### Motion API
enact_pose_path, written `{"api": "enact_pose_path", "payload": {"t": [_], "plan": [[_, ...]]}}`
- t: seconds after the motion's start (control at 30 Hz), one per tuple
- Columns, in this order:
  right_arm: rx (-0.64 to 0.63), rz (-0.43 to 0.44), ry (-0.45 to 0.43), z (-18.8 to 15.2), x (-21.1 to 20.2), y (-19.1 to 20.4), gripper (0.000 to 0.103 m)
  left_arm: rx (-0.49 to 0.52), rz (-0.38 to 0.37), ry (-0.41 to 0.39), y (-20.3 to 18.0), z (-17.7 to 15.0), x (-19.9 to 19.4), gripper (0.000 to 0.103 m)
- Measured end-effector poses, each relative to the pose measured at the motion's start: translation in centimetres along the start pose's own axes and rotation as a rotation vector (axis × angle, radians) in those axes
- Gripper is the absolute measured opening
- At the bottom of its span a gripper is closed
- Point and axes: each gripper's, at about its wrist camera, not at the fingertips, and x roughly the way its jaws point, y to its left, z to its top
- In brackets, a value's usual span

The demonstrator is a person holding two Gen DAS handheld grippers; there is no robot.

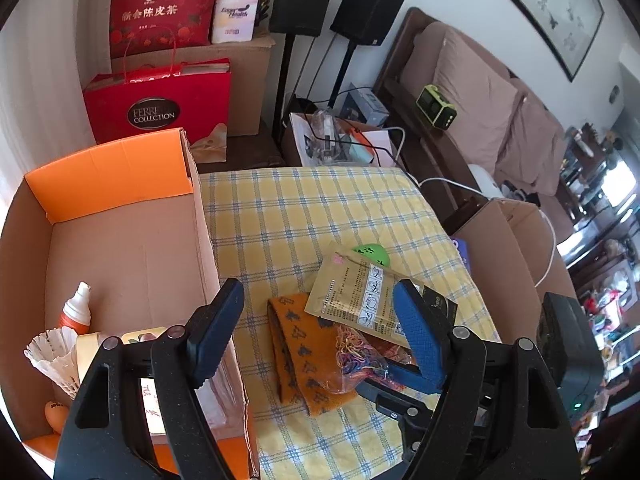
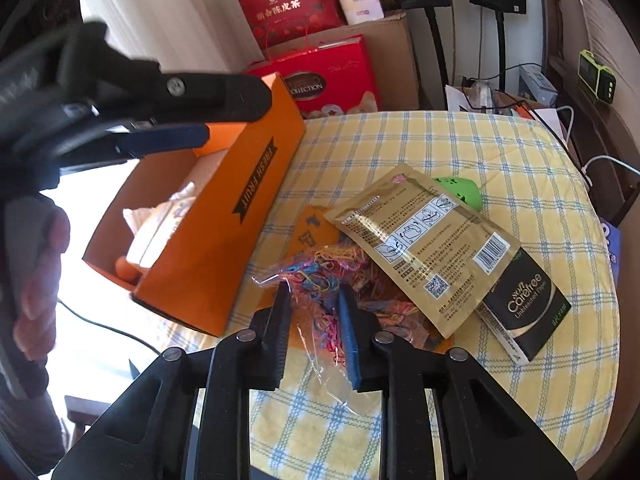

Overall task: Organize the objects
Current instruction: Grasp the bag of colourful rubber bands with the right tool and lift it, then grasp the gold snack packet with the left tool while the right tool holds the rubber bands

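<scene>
Orange box (image 1: 120, 240): spray bottle (image 1: 78, 308), shuttlecock (image 1: 54, 356), tape roll (image 1: 90, 346).

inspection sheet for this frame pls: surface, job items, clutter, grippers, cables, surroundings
Surface: yellow checked tablecloth, bare at the far end.
Job's things: bag of rubber bands, gold sachet, black tissue pack, orange patterned cloth, green item; orange cardboard box already holds a shuttlecock and spray bottle.
Clutter: nothing seen.
Grippers: right gripper shut on the bag; left gripper open, empty.
Cables: white cable off the table edge.
Surroundings: red gift bags, speakers, sofa.
</scene>
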Motion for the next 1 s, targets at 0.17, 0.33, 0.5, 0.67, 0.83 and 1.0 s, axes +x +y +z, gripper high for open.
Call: {"api": "enact_pose_path", "payload": {"t": [0.17, 0.33, 0.5, 0.67, 0.83, 1.0], "plan": [[0.036, 0.018, -0.038, -0.1, -2.8, -0.7, 0.018, 0.01, -0.011, 0.006, -1.0, -0.4, 0.2, 0.075], [0.091, -0.002, -0.089, -0.5, -6.0, -2.1, 0.018, 0.012, -0.041, 0.017, -2.5, -1.3, 0.8, 0.085], [0.156, -0.038, -0.128, -1.1, -8.5, -4.5, 0.018, 0.019, -0.06, 0.064, -4.1, -2.2, 2.4, 0.09], [0.198, -0.066, -0.15, -1.7, -10.3, -6.6, 0.018, 0.006, -0.097, 0.124, -5.3, -3.1, 4.4, 0.09], [0.228, -0.075, -0.163, -2.5, -11.4, -8.0, 0.018, -0.074, -0.145, 0.152, -5.2, -3.8, 6.1, 0.09], [0.241, -0.076, -0.167, -2.5, -11.3, -8.6, 0.018, -0.184, -0.182, 0.161, -3.9, -4.4, 7.7, 0.087]]}}
